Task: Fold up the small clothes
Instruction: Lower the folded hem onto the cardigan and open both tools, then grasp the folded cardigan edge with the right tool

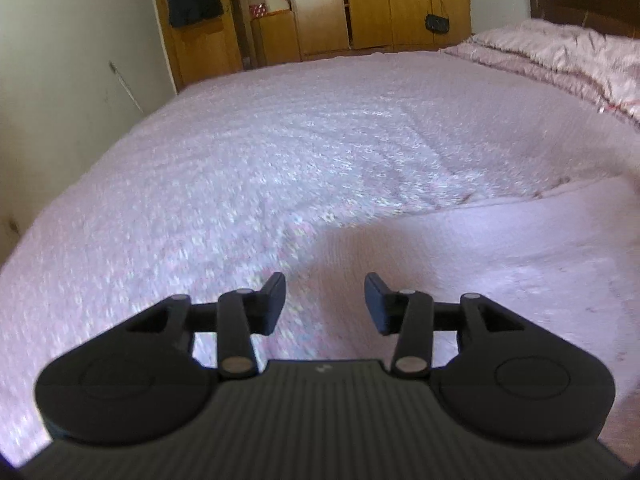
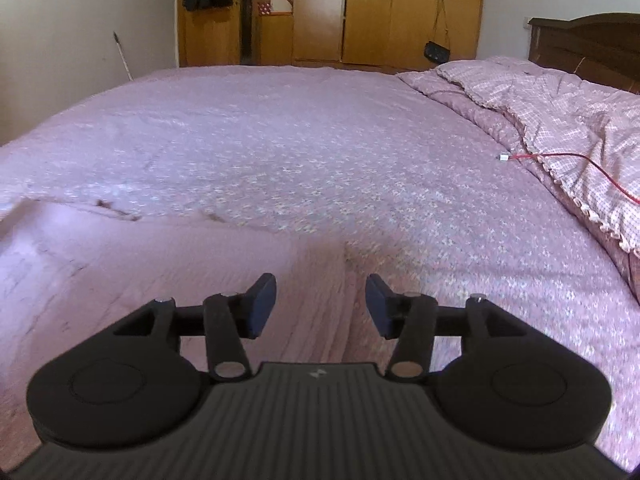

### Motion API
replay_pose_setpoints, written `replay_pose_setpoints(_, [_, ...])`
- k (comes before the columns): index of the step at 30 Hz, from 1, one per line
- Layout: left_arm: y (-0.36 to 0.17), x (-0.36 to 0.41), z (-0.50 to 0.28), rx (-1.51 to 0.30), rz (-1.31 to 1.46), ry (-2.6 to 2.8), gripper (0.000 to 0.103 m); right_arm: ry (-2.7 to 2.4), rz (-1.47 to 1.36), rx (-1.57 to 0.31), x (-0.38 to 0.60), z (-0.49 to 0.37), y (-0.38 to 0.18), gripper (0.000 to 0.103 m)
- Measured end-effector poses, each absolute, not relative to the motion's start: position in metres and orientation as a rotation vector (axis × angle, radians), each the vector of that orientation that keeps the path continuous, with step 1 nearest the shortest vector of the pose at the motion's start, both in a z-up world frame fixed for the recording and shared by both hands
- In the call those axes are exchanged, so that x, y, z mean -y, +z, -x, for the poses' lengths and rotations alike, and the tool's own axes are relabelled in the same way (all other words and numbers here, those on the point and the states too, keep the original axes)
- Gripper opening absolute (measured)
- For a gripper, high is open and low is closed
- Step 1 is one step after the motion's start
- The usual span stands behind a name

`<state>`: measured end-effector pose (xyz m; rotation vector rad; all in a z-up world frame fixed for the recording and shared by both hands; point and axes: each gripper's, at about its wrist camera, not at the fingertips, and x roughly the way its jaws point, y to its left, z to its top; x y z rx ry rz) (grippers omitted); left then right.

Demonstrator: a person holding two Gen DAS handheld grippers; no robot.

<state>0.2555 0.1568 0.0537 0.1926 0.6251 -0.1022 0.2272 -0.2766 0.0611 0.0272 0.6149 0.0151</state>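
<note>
Left wrist view: pale pink garment (image 1: 500, 248) lies flat on floral bedspread (image 1: 260, 152), plain knit, one edge slightly wrinkled, just ahead of left claw (image 1: 325, 304), wide, holding nothing. Right wrist view: same garment (image 2: 140, 256) under right claw (image 2: 321, 306), wide too.

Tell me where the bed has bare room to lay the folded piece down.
Most room: the wide stretch of bedspread between the pink garment near the hand-held grippers and the wardrobe end. The strip along the wall side also looks free. The headboard side is crowded: a rumpled quilt with a red cable across it.
</note>
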Motion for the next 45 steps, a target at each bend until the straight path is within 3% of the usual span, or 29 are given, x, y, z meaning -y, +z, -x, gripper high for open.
replay_pose_setpoints(13, [0.026, -0.161, -0.19, -0.725, -0.122, -0.073, 0.047, -0.038, -0.171, -0.667, 0.306, -0.183, 0.013, 0.059])
replay_pose_setpoints(25, [0.047, -0.177, -0.177, -0.748, -0.054, -0.022, 0.049, -0.037, -0.312, -0.672, 0.318, -0.165, 0.036, 0.06])
replay_pose_setpoints(30, [0.056, -0.171, -0.163, -0.78, -0.051, -0.007, 0.048, 0.072, -0.494, -0.702, 0.325, -0.155, 0.039, 0.069])
replay_pose_setpoints(37, [0.056, -0.158, -0.137, -0.811, -0.018, 0.006, 0.048, 0.125, -0.64, -0.76, 0.33, -0.158, 0.02, 0.073])
replay_pose_setpoints(42, [0.053, -0.154, -0.127, -0.842, 0.011, 0.023, 0.048, 0.229, -0.747, -0.752, 0.333, -0.162, -0.004, 0.096])
replay_pose_setpoints(45, [0.049, -0.151, -0.125, -0.865, 0.025, 0.034, 0.048, 0.232, -0.788, -0.748, 0.334, -0.166, -0.006, 0.096])
